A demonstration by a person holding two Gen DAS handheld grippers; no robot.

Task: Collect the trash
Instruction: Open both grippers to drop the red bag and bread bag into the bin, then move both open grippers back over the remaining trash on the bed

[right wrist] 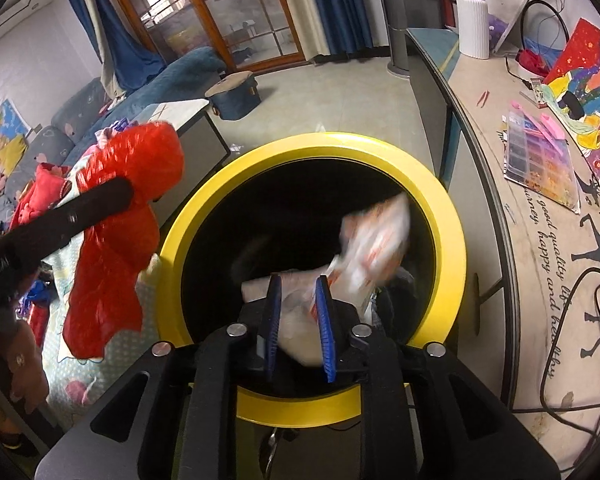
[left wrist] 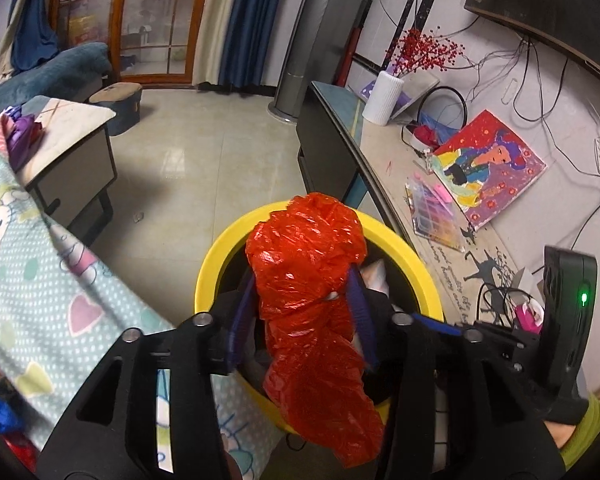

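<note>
A crumpled red plastic bag [left wrist: 308, 248] sits between the blue pads of my left gripper [left wrist: 302, 272], over the yellow-rimmed bin [left wrist: 220, 248]. A dark gap shows between the bag and the left pad, so the jaws stand open around it. In the right wrist view the red bag [right wrist: 132, 184] hangs at the bin's left edge beside a black finger [right wrist: 80, 208] of that gripper. My right gripper [right wrist: 299, 280] is open over the bin's [right wrist: 452, 240] dark mouth. A blurred white wrapper [right wrist: 376, 240] lies loose in the bin beyond and between its pads.
A long desk [right wrist: 480, 128] runs along the right, with a white vase [right wrist: 472, 28], a painting [right wrist: 580, 92], a bead box [right wrist: 540, 160] and cables on it. A patterned blanket [left wrist: 40, 272] and a low cabinet [left wrist: 76, 160] stand left of the bin. Tiled floor lies beyond.
</note>
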